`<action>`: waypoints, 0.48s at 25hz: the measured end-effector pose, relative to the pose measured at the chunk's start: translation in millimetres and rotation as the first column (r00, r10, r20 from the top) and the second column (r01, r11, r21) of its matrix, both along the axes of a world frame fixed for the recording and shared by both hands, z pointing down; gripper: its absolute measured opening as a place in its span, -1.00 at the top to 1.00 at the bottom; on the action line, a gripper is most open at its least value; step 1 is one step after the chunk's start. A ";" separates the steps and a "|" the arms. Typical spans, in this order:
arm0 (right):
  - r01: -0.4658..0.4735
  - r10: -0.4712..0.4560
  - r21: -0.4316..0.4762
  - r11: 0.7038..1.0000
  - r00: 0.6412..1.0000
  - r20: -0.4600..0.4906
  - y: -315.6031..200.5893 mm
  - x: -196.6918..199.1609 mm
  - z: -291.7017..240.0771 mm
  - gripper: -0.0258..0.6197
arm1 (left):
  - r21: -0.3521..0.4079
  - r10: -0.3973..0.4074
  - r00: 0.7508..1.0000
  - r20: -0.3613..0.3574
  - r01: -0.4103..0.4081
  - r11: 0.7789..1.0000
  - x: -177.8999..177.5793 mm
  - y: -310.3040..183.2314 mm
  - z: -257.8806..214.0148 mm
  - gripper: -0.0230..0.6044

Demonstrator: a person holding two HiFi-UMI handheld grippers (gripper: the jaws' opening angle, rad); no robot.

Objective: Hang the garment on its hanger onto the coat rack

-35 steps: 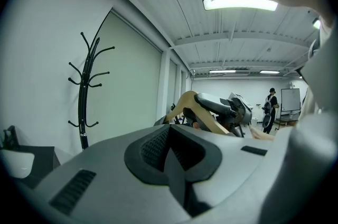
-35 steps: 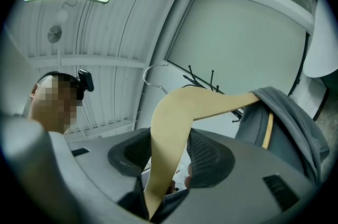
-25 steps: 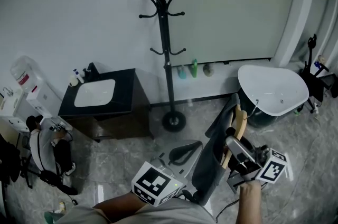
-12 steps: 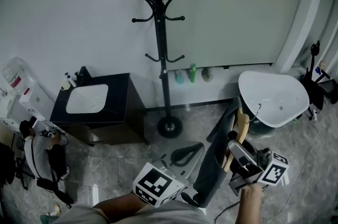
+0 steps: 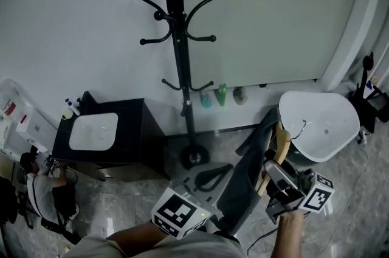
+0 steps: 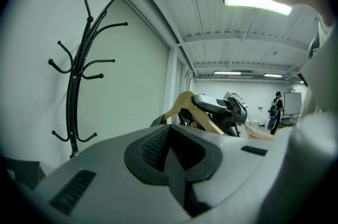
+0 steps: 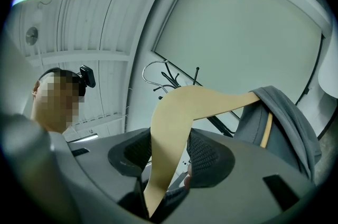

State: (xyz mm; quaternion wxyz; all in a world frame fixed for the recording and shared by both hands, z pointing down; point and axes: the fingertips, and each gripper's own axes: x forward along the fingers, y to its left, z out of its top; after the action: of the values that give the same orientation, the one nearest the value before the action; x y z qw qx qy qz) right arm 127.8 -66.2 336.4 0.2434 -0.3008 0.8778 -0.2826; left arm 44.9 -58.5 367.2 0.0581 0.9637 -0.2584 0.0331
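Garment may slide off hanger if we tilt our right gripper clamping it; left gripper closed, empty.

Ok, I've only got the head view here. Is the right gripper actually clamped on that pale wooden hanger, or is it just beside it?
Observer: Clamped. In the right gripper view, the right gripper has its jaws shut on the pale wooden hanger, one pad on each face.
Operator: And the left gripper, is anything in it?
Observer: Nothing. In the left gripper view, the left gripper has its jaws together and empty.
Operator: Where is it pointing?
Observer: Toward the hanger. Its view shows the hanger and the right gripper just beyond its jaws, with the black metal coat rack off to the left.
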 end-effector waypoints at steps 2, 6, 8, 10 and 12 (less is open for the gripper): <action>0.000 0.000 0.006 1.000 1.000 -0.012 -22.2 2.3 -4.3 0.29 | -0.001 -0.010 1.000 -0.006 0.010 1.000 -1.3 -18.7 -1.6 0.91; 0.017 -0.017 0.019 1.000 0.999 -0.030 -63.5 6.3 -14.3 0.29 | -0.004 -0.029 1.000 -0.004 0.029 1.000 -3.0 -48.1 -2.0 0.91; 0.034 -0.033 0.023 0.999 0.999 -0.039 -85.1 7.8 -18.1 0.29 | -0.007 -0.047 0.999 -0.003 0.047 0.999 -3.1 -64.2 -2.1 0.91; 0.054 -0.052 0.023 0.998 0.997 -0.051 -107.6 10.4 -19.2 0.29 | -0.010 -0.068 0.998 -0.005 0.068 0.998 -1.1 -82.1 -1.3 0.91; 0.078 -0.077 0.025 0.997 0.995 -0.061 -127.0 14.4 -17.7 0.29 | -0.002 -0.089 0.996 -0.005 0.089 0.996 4.7 -98.9 -0.5 0.91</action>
State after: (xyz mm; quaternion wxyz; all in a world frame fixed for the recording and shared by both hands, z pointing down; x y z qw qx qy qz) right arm 142.2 -193.3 318.6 0.2099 -0.2714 0.8995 -0.2706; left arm 49.7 -157.3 366.7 0.0609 0.9513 -0.3007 0.0280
